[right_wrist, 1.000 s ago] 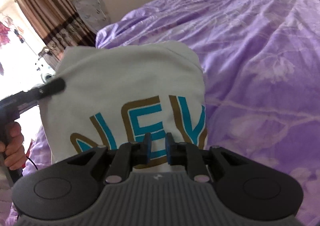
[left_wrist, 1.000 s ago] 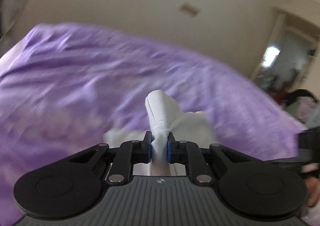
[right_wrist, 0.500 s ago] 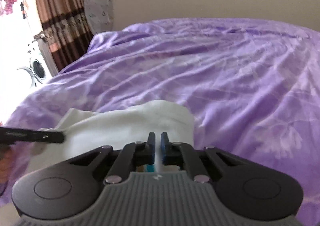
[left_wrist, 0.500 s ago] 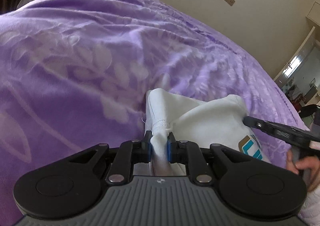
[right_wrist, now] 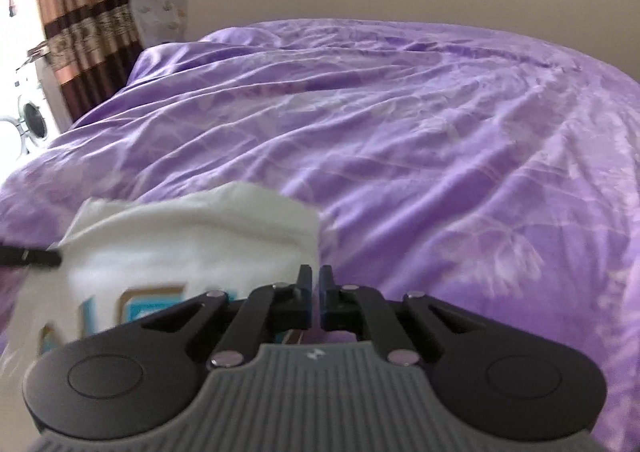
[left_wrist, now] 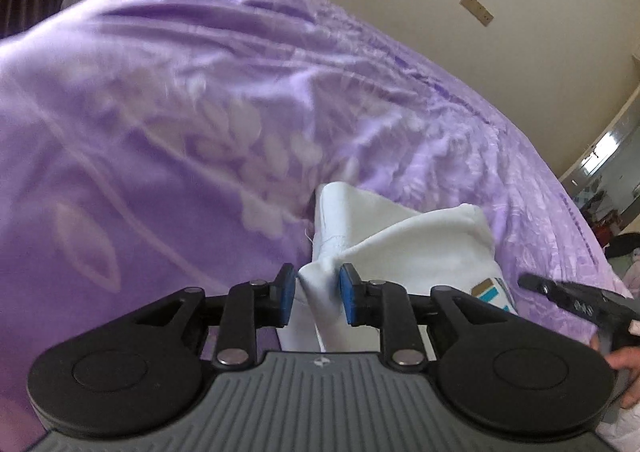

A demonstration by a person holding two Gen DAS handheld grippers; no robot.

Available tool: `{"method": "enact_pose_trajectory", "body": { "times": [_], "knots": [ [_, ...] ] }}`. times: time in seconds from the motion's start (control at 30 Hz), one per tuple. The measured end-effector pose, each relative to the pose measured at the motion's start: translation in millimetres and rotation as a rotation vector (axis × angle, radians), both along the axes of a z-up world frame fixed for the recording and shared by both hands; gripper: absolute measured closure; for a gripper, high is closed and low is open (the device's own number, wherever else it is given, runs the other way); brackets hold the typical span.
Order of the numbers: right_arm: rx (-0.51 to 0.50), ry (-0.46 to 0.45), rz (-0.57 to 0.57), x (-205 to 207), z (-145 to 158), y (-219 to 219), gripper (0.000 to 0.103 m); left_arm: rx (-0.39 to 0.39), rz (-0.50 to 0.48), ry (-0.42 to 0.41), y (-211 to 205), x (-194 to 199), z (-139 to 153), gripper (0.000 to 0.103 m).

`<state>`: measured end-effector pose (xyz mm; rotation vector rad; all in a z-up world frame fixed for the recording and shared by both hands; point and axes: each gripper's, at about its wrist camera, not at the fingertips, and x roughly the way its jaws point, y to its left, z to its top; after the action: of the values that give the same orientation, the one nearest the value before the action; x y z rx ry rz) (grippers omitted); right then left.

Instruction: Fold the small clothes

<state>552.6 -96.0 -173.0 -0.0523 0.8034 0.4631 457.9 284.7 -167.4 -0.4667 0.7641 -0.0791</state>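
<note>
Left gripper (left_wrist: 315,294) jaws just opening, releasing white shirt (left_wrist: 416,248) onto bed (left_wrist: 168,140); right gripper (right_wrist: 316,284) jaws closed, apparently empty: fold laid.

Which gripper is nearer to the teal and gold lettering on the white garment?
Right. The right gripper sits shut at the white garment's edge, right beside the lettering. The left gripper straddles a bunched fold at the opposite edge, its jaws just opened.

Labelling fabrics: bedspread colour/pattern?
Purple bedspread with a paler floral and leaf print; clearest in the right wrist view.
</note>
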Motion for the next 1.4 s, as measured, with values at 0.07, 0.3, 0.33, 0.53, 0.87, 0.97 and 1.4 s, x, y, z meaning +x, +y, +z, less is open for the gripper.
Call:
{"method": "enact_pose_trajectory", "body": {
  "times": [0.07, 0.3, 0.33, 0.53, 0.87, 0.97, 1.4],
  "knots": [
    [0.015, 0.013, 0.031, -18.3, 6.4, -6.0, 0.103, -0.013, -0.011, -0.011, -0.3, -4.4, 9.7, 0.077],
    [0.072, 0.030, 0.078, -92.0, 33.6, -18.0, 0.101, 0.051, -0.053, 0.008, -34.1, -41.7, 53.1, 0.069],
    [0.087, 0.023, 0.089, -106.5, 39.3, -18.7, 0.101, 0.060, -0.088, 0.009, -45.7, -51.5, 58.2, 0.069],
    [0.148, -0.030, 0.034, -174.5, 51.1, -28.0, 0.099, 0.108, -0.078, 0.056, -92.1, -115.1, 61.5, 0.069],
    [0.073, -0.062, 0.019, -237.9, 33.2, -42.3, 0.060, -0.220, 0.078, 0.047, -61.3, -167.6, 37.5, 0.045],
    [-0.006, -0.072, 0.038, -244.9, 23.8, -35.6, 0.057, -0.194, 0.080, 0.090, -65.0, -168.7, 29.3, 0.044],
    [-0.010, -0.032, 0.030, -234.5, 3.3, -34.2, 0.100, -0.040, 0.036, 0.019, -77.1, -172.3, 40.8, 0.100]
  ]
}}
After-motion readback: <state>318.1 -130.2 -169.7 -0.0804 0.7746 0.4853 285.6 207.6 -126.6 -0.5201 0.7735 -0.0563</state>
